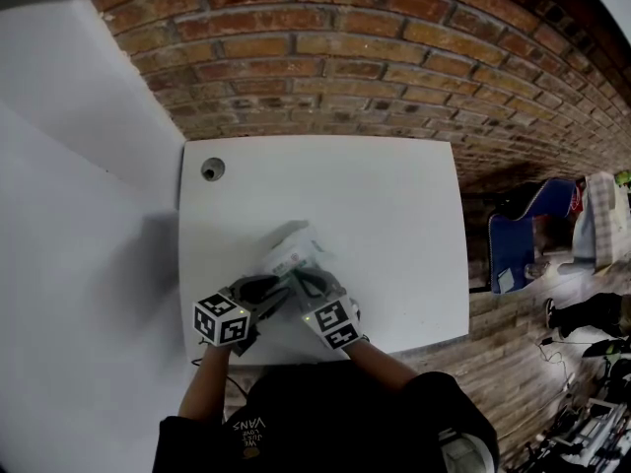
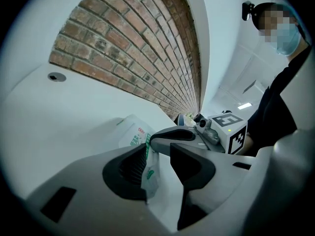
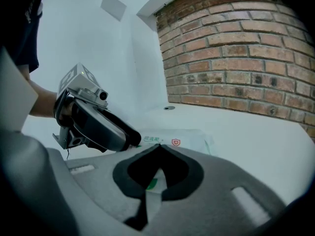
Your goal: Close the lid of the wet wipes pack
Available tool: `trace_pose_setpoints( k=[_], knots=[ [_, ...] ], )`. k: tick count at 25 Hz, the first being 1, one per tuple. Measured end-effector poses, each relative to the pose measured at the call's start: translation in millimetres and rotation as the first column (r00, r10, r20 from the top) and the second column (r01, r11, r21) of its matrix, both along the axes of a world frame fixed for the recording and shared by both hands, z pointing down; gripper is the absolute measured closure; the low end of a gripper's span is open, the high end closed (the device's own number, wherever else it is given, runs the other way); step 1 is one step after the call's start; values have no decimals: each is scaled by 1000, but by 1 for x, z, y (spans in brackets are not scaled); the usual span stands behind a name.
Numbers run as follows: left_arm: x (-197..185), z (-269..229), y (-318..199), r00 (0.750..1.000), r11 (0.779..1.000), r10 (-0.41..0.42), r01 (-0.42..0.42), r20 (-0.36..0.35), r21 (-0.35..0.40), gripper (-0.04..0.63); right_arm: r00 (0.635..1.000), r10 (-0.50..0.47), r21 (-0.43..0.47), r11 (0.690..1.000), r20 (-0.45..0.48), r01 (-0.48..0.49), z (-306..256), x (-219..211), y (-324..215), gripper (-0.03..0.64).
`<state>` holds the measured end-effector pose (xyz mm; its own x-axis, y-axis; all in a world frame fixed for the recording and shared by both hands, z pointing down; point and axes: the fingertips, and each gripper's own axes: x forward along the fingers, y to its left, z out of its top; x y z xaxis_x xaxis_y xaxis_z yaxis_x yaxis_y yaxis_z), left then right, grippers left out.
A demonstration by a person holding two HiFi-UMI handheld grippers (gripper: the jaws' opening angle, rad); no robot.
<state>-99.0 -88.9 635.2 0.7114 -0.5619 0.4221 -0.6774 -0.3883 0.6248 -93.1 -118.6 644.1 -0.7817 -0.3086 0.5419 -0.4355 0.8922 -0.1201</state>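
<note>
The wet wipes pack (image 1: 294, 252), white with green print, lies on the white table (image 1: 394, 215) near its front edge. Both grippers meet at its near end. My right gripper (image 1: 317, 286) is shut on the pack's thin end seam, its tips touching in the right gripper view (image 3: 157, 147) with pack film (image 3: 182, 139) between them. My left gripper (image 1: 264, 292) stands slightly open; the pack's edge (image 2: 149, 173) rises between its jaws and rests against the left pad (image 2: 123, 168). The right gripper's finger (image 2: 172, 135) crosses just ahead. The lid is hidden.
A round cable hole (image 1: 212, 169) sits at the table's far left corner. A brick wall (image 1: 345, 57) runs behind the table. On the floor to the right stand a blue chair (image 1: 523, 235) and other clutter.
</note>
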Motion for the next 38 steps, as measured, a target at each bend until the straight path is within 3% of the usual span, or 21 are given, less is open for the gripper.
trace_pose_setpoints(
  k=[13, 27, 38],
  knots=[
    [-20, -1, -7, 996, 995, -81, 78, 50, 54, 440, 1000, -23, 11, 1000, -13, 23, 7, -2, 0, 618],
    [-20, -3, -7, 992, 993, -64, 53, 108, 103, 440, 1000, 14, -37, 999, 1, -14, 5, -1, -2, 618],
    [-28, -17, -6, 974, 975, -123, 83, 189, 207, 550, 999, 32, -52, 998, 0, -32, 0, 0, 0, 618]
  ],
)
